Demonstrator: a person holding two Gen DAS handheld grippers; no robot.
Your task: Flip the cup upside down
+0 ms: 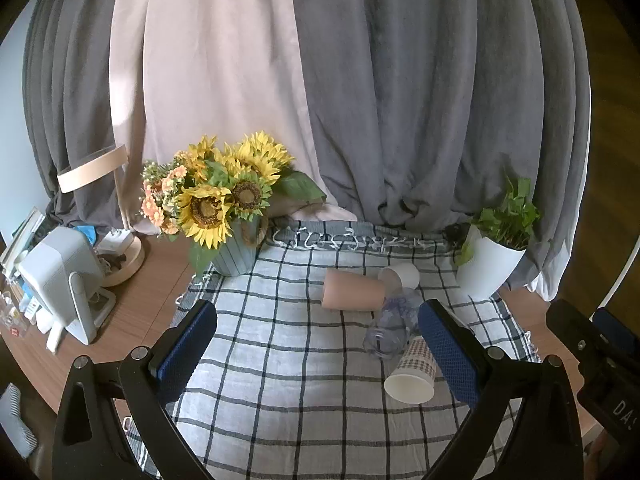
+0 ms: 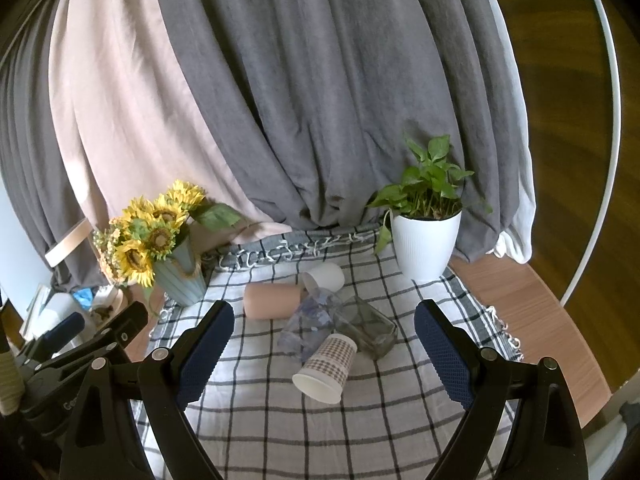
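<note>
Checked paper forms the nearest cup, the checked paper cup [image 1: 412,376], seen in the left wrist view lying on its side on the plaid cloth [image 1: 280,360]; its long axis runs from about 1 o'clock down to 7 o'clock, with the white open mouth facing the camera at the 7 o'clock end. The left gripper [image 1: 316,344] stands wide open and holds nothing, its right blue pad just beside the cup's patterned wall. Beyond the cup, toward 12 o'clock, lie a clear plastic cup [image 1: 390,320], a pink cup [image 1: 352,290] with its axis roughly 3 to 9 o'clock, and a white cup [image 1: 404,274], all on their sides. A sunflower vase [image 1: 234,252] stands at 10 o'clock and a white plant pot [image 1: 486,266] at 2 o'clock. In the right wrist view the right gripper [image 2: 324,348] is likewise wide open and empty, and the checked paper cup [image 2: 326,368] lies between its pads without touching either, mouth toward 7 o'clock. A glass tumbler [image 2: 366,330] lies just beside it at 1 o'clock, with the clear plastic cup [image 2: 308,328] at 11 o'clock. The left gripper's black frame shows at 9 o'clock.
</note>
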